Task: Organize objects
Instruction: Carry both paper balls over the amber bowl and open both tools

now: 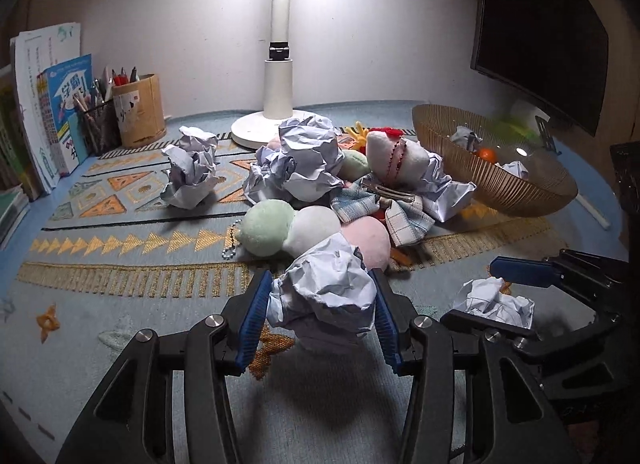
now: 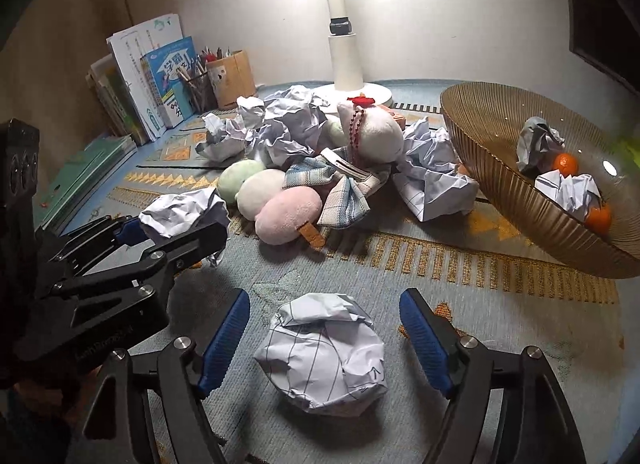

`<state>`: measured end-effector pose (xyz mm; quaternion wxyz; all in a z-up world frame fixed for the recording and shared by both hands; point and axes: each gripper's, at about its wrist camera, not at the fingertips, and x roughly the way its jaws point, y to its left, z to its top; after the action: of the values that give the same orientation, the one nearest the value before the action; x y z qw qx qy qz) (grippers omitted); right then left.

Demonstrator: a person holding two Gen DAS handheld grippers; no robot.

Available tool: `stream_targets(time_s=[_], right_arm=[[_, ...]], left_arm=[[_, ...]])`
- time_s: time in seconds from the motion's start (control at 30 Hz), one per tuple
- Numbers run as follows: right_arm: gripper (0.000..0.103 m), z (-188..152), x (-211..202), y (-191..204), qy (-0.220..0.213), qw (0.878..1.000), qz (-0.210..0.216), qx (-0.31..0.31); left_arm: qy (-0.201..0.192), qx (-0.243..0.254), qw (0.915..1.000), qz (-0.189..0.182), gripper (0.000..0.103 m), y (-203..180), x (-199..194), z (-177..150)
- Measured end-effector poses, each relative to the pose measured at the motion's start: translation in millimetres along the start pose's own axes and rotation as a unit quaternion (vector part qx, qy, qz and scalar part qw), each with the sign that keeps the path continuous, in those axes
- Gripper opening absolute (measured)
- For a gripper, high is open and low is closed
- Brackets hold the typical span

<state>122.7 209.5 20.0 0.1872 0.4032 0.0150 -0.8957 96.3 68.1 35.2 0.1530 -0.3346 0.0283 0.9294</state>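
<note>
We see a ribbed amber glass bowl (image 2: 500, 199) holding crumpled paper wads (image 2: 568, 187) and what look like small orange tangerines (image 2: 566, 163). It rests on a patterned blue-grey woven mat (image 2: 400, 264) under a white lamp (image 1: 280, 75). Our left gripper (image 1: 320, 300) clamps a crumpled white paper ball (image 1: 324, 288); our right gripper (image 2: 325, 336) gapes around a lined paper ball (image 2: 324, 352), pads apart from it.

One crumpled white paper ball (image 1: 324, 284) sits squeezed between blue pads, lifted clear of the patterned mat (image 1: 120, 264). A second, line-ruled paper wad (image 2: 326, 348) lies loose on that mat, untouched. More crumpled sheets (image 1: 304, 159) heap with plush toys (image 1: 316, 229) mid-mat, and two wads (image 2: 568, 187) rest among oranges (image 2: 566, 163) in the ribbed amber bowl (image 2: 500, 179).
</note>
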Motion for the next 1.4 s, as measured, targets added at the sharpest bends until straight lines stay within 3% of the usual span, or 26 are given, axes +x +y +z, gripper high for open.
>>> stream_targets(time_s=[0.2,0.27,0.33,0.5,0.63,0.83,0.97,1.03,1.07,1.1,1.13,1.3,1.4], right_arm=[[0.076,-19,-9,-1,-0.001,1.000,-0.016,0.009],[0.069,-23,-11,-7,-0.005,0.999,-0.016,0.027],[0.053,-27,-14,-12,-0.006,0.999,0.001,0.041],[0.053,-26,-32,-16,-0.040,0.998,-0.001,0.054],[0.053,-7,-65,-29,-0.080,0.995,-0.018,0.059],[0.054,41,-118,-91,-0.150,0.976,-0.102,0.123],[0.054,65,-120,-138,-0.133,0.961,-0.183,0.159],[0.055,70,-115,-156,-0.122,0.962,-0.174,0.168],[0.057,70,-111,-165,-0.114,0.962,-0.171,0.179],[0.068,71,-108,-173,-0.105,0.962,-0.167,0.188],[0.070,70,-107,-179,-0.105,0.962,-0.162,0.195],[0.071,58,-114,-184,-0.113,0.960,-0.163,0.195],[0.071,60,-113,-165,-0.115,0.967,-0.147,0.176]], left_arm=[[-0.005,-0.001,1.0000,-0.002,0.046,1,-1,0],[-0.012,0.006,0.9999,0.006,0.046,-2,-3,-1],[-0.016,0.018,0.9996,0.012,0.046,-7,-4,-2],[-0.021,0.039,0.9983,0.037,0.046,-17,-6,-1],[-0.040,0.028,0.9987,-0.014,0.046,-34,-19,18],[-0.089,0.034,0.9912,-0.092,0.046,-86,-18,87],[-0.092,0.046,0.9898,-0.098,0.046,-119,11,123],[-0.096,0.045,0.9893,-0.101,0.053,-129,26,133],[-0.096,0.037,0.9885,-0.111,0.068,-130,32,135],[-0.087,0.028,0.9883,-0.122,0.096,-130,40,138],[-0.083,0.015,0.9886,-0.125,0.103,-128,44,138],[-0.087,-0.017,0.9877,-0.129,0.102,-104,33,125],[-0.103,-0.027,0.9884,-0.108,0.102,-81,9,113]])
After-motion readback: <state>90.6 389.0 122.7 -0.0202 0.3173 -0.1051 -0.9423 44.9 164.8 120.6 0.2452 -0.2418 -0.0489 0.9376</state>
